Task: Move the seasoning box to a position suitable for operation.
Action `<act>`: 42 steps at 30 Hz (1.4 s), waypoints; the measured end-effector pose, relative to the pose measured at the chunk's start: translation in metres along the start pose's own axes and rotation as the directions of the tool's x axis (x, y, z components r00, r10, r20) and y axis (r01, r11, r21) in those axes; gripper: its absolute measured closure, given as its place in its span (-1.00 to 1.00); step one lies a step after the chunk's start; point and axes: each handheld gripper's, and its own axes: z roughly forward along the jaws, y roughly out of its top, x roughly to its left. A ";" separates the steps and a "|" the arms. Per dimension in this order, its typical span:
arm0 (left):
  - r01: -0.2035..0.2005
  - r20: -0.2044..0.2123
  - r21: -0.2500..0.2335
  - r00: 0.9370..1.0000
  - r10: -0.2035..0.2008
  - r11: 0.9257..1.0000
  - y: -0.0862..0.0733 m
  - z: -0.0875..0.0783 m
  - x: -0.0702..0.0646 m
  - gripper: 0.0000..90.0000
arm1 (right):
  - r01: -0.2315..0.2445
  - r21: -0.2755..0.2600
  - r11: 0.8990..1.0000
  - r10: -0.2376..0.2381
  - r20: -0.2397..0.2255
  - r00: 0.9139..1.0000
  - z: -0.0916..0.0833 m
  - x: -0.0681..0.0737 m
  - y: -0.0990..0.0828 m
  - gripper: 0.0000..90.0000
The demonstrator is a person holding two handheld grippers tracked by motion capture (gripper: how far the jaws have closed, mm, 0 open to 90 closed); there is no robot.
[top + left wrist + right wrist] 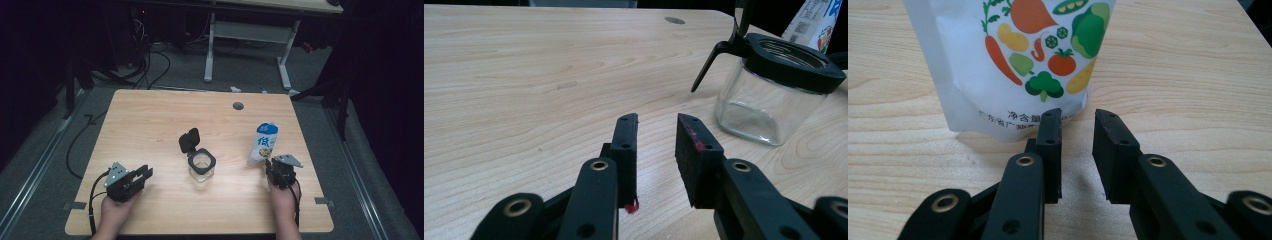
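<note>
A small square-sided clear glass jar [202, 169] stood near the middle of the wooden table [150, 125], slightly toward the near edge. It carried a black collar round its mouth, and a hinged black lid [189, 140] stood flipped up on its far-left side. In the left gripper view the jar [764, 107] looked empty; the glass walls and thick base showed only the wood grain through them, though the interior near the rim was hidden by the collar.

To the right of the jar, a white stand-up pouch [263, 142] with a blue top stood upright. In the right gripper view its front [1013, 65] bore printed vegetables (carrot, tomato, broccoli, cabbage) above a line of small text, partly covered by the jaw tips. The pouch's top was cut off by the frame there, and whether it was sealed could not be told.

The left gripper [146, 173] rested at the near left of the table, held in a hand [117, 210], jaws parted a moderate gap with nothing between them, pointing toward the jar but well apart from it. The right gripper [270, 164] sat at the near right, just beside the pouch's base, jaws likewise parted and gripping nothing.

A grey cable port [238, 106] lay in the far part of the tabletop.
</note>
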 end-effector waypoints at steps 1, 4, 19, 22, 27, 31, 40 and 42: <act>0.000 0.000 0.000 1.000 0.000 1.000 0.000 0.000 0.000 0.58 | -0.002 0.001 1.000 0.002 0.002 1.000 0.000 0.000 0.000 0.63; 0.000 0.000 -0.001 1.000 0.000 1.000 0.000 0.000 0.000 0.58 | -0.009 0.003 1.000 0.009 0.000 1.000 -0.002 0.000 0.000 0.62; -0.002 0.009 0.004 1.000 0.002 1.000 -0.001 0.001 -0.003 0.57 | 0.046 -0.155 0.987 -0.062 -0.100 0.993 -0.045 0.041 0.032 0.46; -0.007 0.012 0.013 1.000 0.007 1.000 -0.002 0.003 -0.004 0.57 | 0.077 -0.133 0.988 -0.095 -0.134 0.986 -0.035 0.054 0.028 0.57; -0.006 0.015 0.015 1.000 0.005 1.000 -0.003 0.003 -0.004 0.57 | 0.097 -0.081 0.992 -0.105 -0.092 0.990 -0.016 0.072 0.026 0.66; 0.001 0.016 0.010 1.000 -0.001 1.000 -0.003 0.003 -0.003 0.57 | 0.058 -0.067 0.996 -0.061 -0.046 0.997 -0.007 0.075 0.022 0.45; 0.002 0.023 0.009 1.000 -0.002 1.000 -0.003 0.003 -0.002 0.57 | 0.019 -0.041 0.999 -0.019 0.009 1.000 -0.004 0.060 0.010 0.24; 0.002 0.024 0.010 1.000 -0.003 1.000 -0.003 0.003 -0.003 0.57 | -0.023 -0.054 0.998 0.023 0.011 1.000 -0.005 0.058 0.009 0.15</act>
